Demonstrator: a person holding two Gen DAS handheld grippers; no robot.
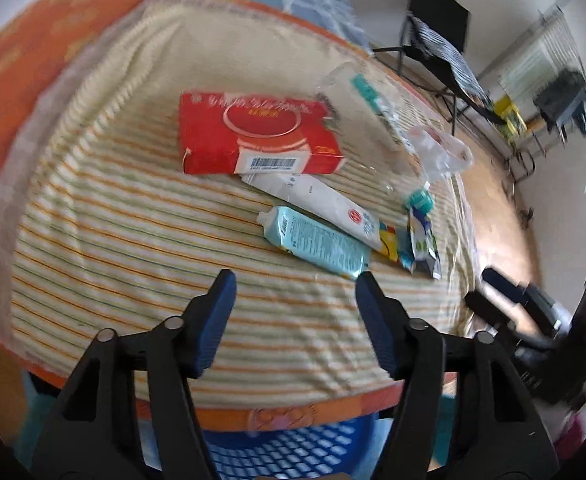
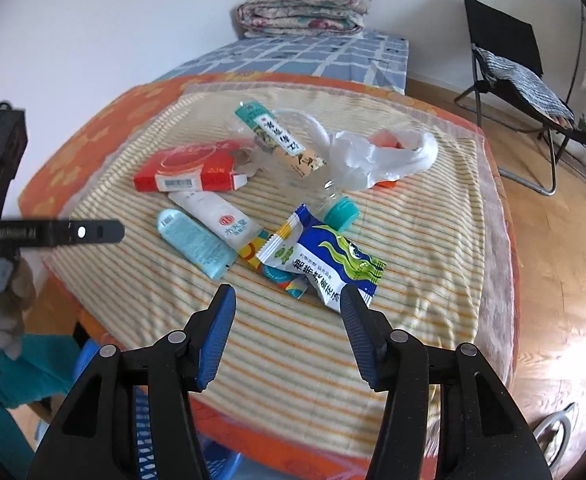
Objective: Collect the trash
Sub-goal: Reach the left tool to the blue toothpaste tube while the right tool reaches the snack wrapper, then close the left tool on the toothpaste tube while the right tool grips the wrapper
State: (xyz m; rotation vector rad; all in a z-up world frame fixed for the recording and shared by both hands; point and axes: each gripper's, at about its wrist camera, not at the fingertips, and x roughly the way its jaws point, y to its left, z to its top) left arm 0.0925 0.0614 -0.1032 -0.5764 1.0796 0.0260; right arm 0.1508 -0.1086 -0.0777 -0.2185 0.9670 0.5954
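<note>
Beyond the trash, a folding chair (image 2: 509, 68) (cushioned); blue basket (image 1: 293, 452) below the table edge

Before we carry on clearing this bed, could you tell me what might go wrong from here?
1. The blue-and-white snack wrapper overlaps a smaller wrapper; the right gripper, open just short of them, might pinch both or the striped blanket.
2. The clear bottle lies on its side and could roll if nudged.
3. The light blue tube and white tube touch, so the open left gripper may drag the neighbour.
</note>
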